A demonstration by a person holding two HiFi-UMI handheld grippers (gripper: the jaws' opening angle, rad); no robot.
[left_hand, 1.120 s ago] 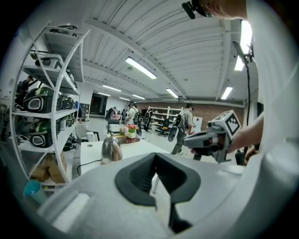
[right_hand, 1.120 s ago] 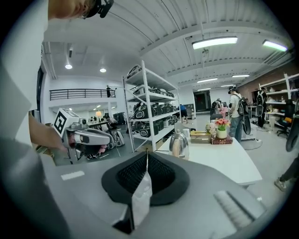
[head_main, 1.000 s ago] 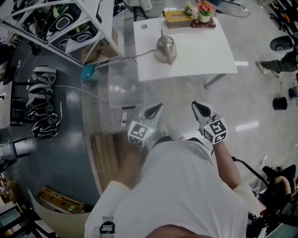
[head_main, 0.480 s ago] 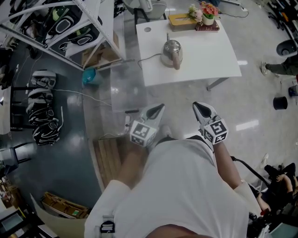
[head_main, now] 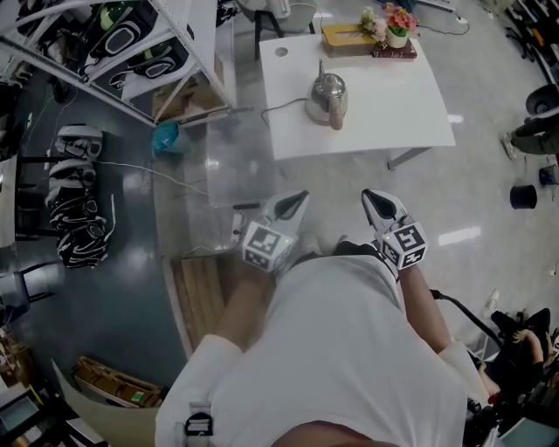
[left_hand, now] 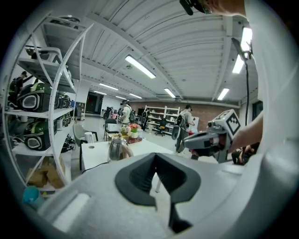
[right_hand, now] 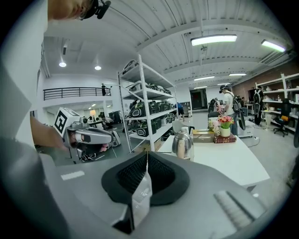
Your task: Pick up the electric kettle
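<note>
The steel electric kettle [head_main: 327, 92] stands on a white table [head_main: 393, 96], with its cord trailing off the left edge. Both grippers are held in front of the person's body, well short of the table and apart from the kettle. My left gripper [head_main: 300, 197] is shut with nothing in it, and my right gripper [head_main: 368, 195] is shut and empty too. The kettle [left_hand: 118, 148] shows beyond the closed jaws in the left gripper view. In the right gripper view the kettle [right_hand: 182, 144] sits just right of the jaw line.
Metal shelving [head_main: 131, 44] with headsets lines the left. A clear plastic box [head_main: 231, 161] and a teal object [head_main: 166, 137] lie on the floor before the table's left corner. A tissue box [head_main: 349, 37] and flower pot [head_main: 397, 22] stand at the table's back. A wooden pallet [head_main: 201, 292] lies at the left.
The person has shifted a little toward the table, so the table and kettle sit slightly further right in the head view. Both grippers keep the same shut pose before the body.
</note>
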